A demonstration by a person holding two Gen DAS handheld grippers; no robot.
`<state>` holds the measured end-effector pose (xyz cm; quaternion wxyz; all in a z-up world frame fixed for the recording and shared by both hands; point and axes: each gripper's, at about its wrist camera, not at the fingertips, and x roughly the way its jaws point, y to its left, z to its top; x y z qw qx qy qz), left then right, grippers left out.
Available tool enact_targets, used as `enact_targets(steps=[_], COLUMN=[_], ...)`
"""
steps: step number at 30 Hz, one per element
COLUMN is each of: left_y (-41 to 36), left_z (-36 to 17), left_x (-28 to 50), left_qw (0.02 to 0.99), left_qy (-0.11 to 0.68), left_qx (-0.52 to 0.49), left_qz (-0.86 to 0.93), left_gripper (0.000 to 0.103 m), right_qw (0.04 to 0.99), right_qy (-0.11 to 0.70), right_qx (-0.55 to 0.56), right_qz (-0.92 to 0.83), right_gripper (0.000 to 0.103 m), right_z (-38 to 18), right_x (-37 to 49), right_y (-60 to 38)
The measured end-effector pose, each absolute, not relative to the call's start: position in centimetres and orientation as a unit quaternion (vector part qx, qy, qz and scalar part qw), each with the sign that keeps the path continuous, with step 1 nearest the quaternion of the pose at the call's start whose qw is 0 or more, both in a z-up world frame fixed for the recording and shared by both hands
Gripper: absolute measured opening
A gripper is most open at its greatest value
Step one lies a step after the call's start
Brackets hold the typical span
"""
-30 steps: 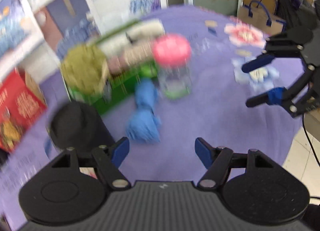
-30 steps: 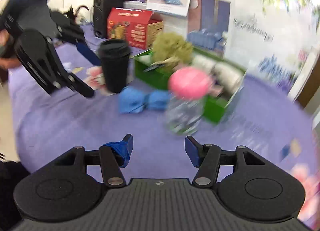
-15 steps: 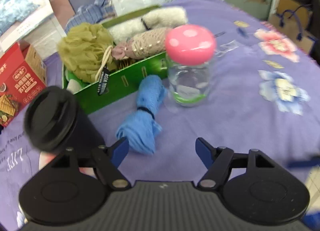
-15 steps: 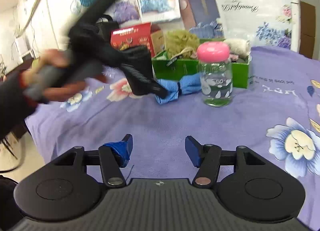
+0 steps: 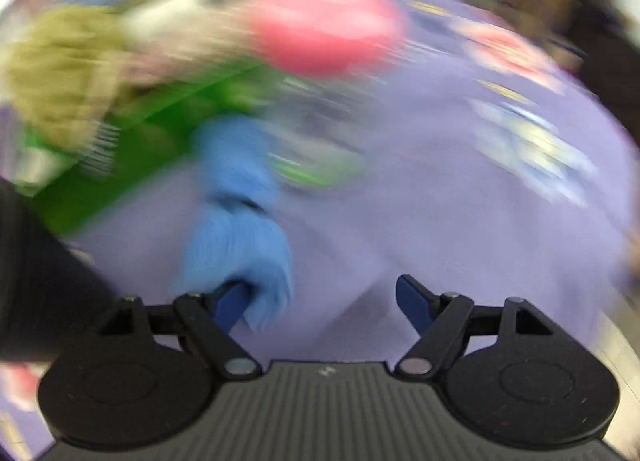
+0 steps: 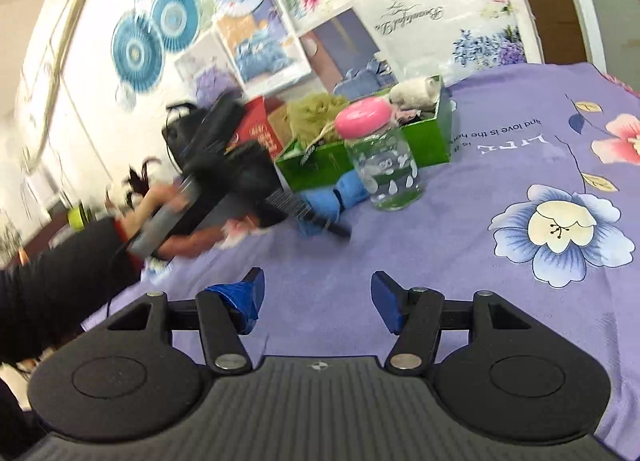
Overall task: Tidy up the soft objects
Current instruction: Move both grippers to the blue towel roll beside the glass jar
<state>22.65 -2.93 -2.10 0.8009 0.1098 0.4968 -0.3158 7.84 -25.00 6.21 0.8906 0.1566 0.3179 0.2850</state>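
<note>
A blue cloth bundle [image 5: 236, 237] tied at its middle lies on the purple flowered tablecloth [image 5: 420, 221], in front of a green box [image 5: 132, 141] that holds soft items. My left gripper [image 5: 320, 293] hangs steeply over the bundle's near end with its jaws opening. The cloth's end touches the left fingertip [image 5: 232, 301] and is not pinched. In the right wrist view the left gripper [image 6: 316, 221] is low over the blue cloth bundle [image 6: 348, 191]. My right gripper [image 6: 316, 285] hovers open over bare cloth, nothing between its fingers.
A glass jar with a pink lid [image 6: 384, 165] stands right beside the bundle, in front of the green box [image 6: 436, 141]. An olive loofah [image 6: 316, 113] and pale rolled cloths fill the box. A black cup [image 5: 36, 281] stands left; a red carton [image 6: 256, 129] sits behind.
The left gripper has sunk toward the blue bundle, whose end now lies at the left finger, and the jaws stand a little wider. The right gripper's view has rolled and shifted.
</note>
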Motion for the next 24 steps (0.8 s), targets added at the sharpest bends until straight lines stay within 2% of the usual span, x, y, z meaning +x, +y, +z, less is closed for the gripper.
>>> enact_targets(steps=[2, 5, 7, 9, 12, 17, 24], left_y=[-2.8, -2.4, -2.4, -2.5, -3.1, -3.8, -4.6], left_z=[-2.3, -0.6, 1.2, 2.6, 2.4, -1.1, -4.2], left_x=[19.3, 15.0, 14.9, 16.7, 21.0, 26.3, 29.6], left_qw=[0.776, 0.806, 0.832, 0.853, 0.867, 0.854, 0.846], left_qy=[0.505, 0.453, 0.426, 0.416, 0.428, 0.476, 0.491], left_qx=[0.104, 0.155, 0.172, 0.166, 0.155, 0.137, 0.130], left_qz=[-0.364, -0.348, -0.310, -0.268, -0.202, -0.156, -0.162], left_gripper=[0.079, 0.079, 0.080, 0.081, 0.090, 0.090, 0.090], right_qw=[0.893, 0.896, 0.896, 0.896, 0.898, 0.897, 0.896], right_qy=[0.314, 0.309, 0.308, 0.306, 0.299, 0.296, 0.312], right_qx=[0.161, 0.152, 0.152, 0.155, 0.153, 0.152, 0.159], right_qz=[0.281, 0.280, 0.283, 0.283, 0.282, 0.291, 0.274], right_gripper=[0.045, 0.045, 0.045, 0.045, 0.046, 0.046, 0.047], right_z=[6.5, 6.8, 6.8, 6.8, 7.1, 7.3, 6.8], right_x=[7.9, 8.0, 8.5, 9.0, 9.1, 8.2, 8.3], right_y=[-25.4, -25.7, -25.8, -25.7, -25.5, -25.7, -26.8])
